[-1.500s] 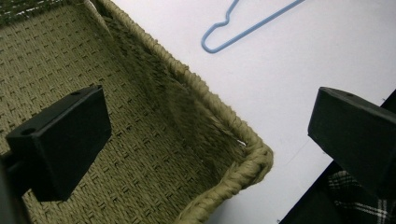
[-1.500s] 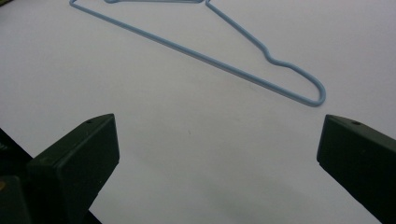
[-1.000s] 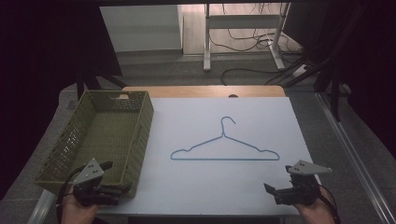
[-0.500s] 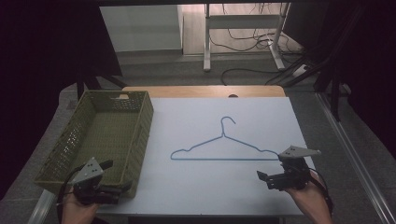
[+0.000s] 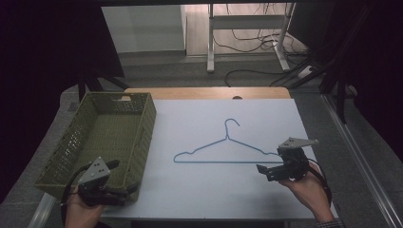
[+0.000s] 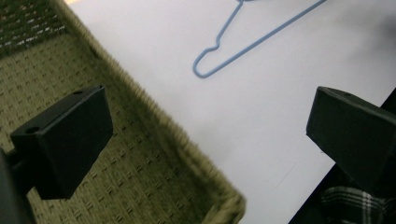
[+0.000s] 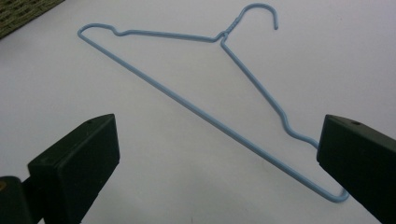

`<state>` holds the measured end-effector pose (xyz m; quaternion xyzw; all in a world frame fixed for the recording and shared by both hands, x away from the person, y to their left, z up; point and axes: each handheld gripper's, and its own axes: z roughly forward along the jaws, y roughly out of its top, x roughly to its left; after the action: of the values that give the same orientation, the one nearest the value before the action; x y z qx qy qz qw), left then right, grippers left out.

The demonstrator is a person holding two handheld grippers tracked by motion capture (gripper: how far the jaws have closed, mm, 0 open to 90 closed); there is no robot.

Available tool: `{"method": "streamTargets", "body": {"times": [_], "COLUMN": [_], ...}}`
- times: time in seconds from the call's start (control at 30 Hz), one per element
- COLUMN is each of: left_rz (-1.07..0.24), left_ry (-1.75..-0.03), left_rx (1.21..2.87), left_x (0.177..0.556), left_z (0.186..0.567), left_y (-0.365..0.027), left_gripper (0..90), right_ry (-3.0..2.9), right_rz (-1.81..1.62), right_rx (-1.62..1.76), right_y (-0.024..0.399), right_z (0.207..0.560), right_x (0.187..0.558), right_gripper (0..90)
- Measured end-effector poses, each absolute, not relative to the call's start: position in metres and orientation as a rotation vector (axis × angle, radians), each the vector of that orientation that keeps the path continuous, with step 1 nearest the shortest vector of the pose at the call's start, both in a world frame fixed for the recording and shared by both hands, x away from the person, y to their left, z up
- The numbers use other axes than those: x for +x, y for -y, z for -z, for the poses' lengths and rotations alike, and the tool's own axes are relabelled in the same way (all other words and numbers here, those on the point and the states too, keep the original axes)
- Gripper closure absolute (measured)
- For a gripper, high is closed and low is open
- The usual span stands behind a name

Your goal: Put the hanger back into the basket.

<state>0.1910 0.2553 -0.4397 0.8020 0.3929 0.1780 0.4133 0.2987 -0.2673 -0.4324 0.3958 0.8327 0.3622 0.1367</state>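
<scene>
The hanger (image 5: 227, 151) lies ungrasped on the tabletop (image 5: 209, 190); the right gripper (image 5: 271, 170), fingers wide, approaches its end.

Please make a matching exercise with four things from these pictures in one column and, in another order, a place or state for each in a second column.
1. hanger
2. basket
3. left gripper
4. right gripper

a. open, over the basket's near corner
b. lies flat on the white sheet
c. open, near the hanger's right end
d. stands at the table's left side

Pairs: 1-b, 2-d, 3-a, 4-c
</scene>
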Motion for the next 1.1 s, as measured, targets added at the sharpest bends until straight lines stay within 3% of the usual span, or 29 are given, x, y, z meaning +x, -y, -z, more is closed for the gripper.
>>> {"method": "streamTargets", "body": {"times": [0.5, 1.1], "left_rz": [-0.355, -0.284], "left_ry": [-0.894, -0.760], "left_rx": [2.030, 2.113], "left_x": [0.203, 0.251], "left_z": [0.426, 0.431], "left_y": [-0.219, -0.157], "left_gripper": [0.6, 0.0], "right_ry": [-2.444, -2.481], "right_rz": [-1.024, -1.023], "right_rx": [1.069, 1.055], "right_y": [0.262, 0.248], "right_z": [0.426, 0.430], "right_x": [0.311, 0.336], "right_gripper": [0.0, 0.0]}}
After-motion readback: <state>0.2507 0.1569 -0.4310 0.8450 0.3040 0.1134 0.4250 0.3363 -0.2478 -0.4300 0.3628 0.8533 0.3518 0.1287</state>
